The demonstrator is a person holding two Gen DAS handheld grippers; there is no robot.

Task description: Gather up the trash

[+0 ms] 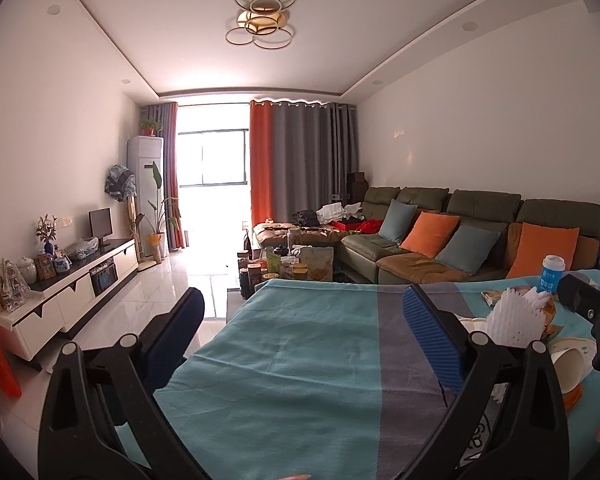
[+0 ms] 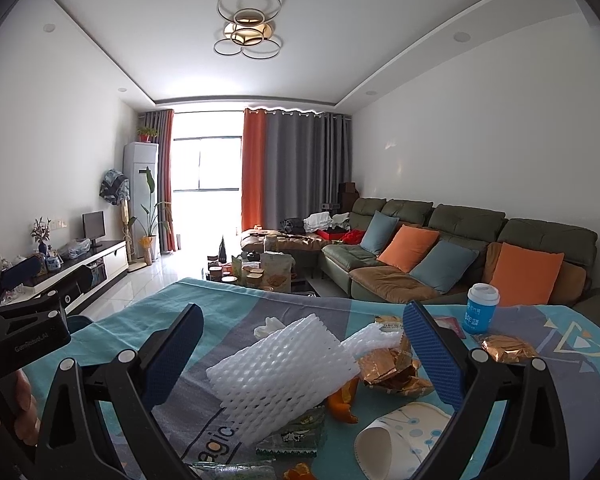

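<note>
Both claws gape empty; right claw (image 2: 304,344) over white foam netting (image 2: 284,376).

Green sofa (image 2: 440,248), orange curtains (image 2: 253,168), bright window (image 2: 206,160)

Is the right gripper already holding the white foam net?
No. The right gripper is open, and the white foam net lies loose on the cloth between its fingers.

Black plastic frames with round silver rivets on left gripper (image 1: 304,332) and right gripper (image 2: 303,350); blue ribbed pads (image 2: 434,354); white lettering.
</note>
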